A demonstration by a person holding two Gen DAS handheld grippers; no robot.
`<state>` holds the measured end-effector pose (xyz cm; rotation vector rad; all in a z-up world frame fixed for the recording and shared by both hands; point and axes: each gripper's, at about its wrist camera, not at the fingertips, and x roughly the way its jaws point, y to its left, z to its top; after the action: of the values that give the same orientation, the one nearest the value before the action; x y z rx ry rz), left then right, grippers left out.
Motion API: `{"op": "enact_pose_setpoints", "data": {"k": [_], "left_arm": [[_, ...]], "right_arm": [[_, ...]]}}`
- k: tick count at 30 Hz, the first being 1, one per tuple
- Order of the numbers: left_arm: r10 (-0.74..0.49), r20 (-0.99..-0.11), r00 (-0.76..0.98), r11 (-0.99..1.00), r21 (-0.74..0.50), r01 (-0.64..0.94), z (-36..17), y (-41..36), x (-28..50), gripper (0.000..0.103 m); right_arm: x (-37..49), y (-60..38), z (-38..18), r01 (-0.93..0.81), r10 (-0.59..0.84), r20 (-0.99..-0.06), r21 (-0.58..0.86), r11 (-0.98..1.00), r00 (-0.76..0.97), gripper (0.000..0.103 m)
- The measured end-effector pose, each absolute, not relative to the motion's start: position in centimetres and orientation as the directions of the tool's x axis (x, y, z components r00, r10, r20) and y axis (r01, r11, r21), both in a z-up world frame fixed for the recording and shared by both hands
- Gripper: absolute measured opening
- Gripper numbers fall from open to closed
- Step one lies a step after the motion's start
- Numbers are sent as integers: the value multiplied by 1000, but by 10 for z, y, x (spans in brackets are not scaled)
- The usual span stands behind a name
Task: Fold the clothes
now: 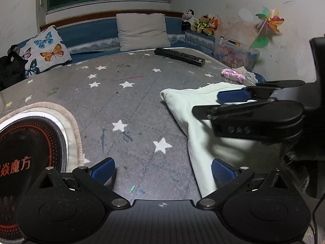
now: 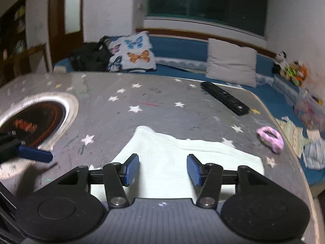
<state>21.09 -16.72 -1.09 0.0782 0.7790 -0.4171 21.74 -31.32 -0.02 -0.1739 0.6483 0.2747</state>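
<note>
Lying folded at least once on the star-print table (image 2: 162,113), the pale cloth (image 2: 166,158) seems partly done, with left gripper (image 1: 162,171) and right gripper (image 2: 163,169) jaws apart, gripping nothing.

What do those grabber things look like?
Each hand-held gripper is black plastic with a ribbed grey middle and round knobs with silver pins. The left hand-held gripper and right hand-held gripper each have two blue bumpy fingertips. A thin black cable hangs nearby.
</note>
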Motion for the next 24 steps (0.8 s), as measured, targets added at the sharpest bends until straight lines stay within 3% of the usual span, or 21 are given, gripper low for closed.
{"op": "enact_pose_setpoints", "data": {"k": [6,14,24], "left_arm": [[-335,-701,630,919,-97,382,-13,-162,211,103],[-339,-700,628,920,-108,377,-13,-159,209,103],[-338,-705,624,921,-111,373,-15,-159,209,103]], "right_arm": [[220,-294,-8,-345,185,-634,-137,928,751,54],[232,-309,6,-252,172,-609,-47,967,774,54],[254,-299,-2,-251,146,-648,-73,965,747,54]]}}
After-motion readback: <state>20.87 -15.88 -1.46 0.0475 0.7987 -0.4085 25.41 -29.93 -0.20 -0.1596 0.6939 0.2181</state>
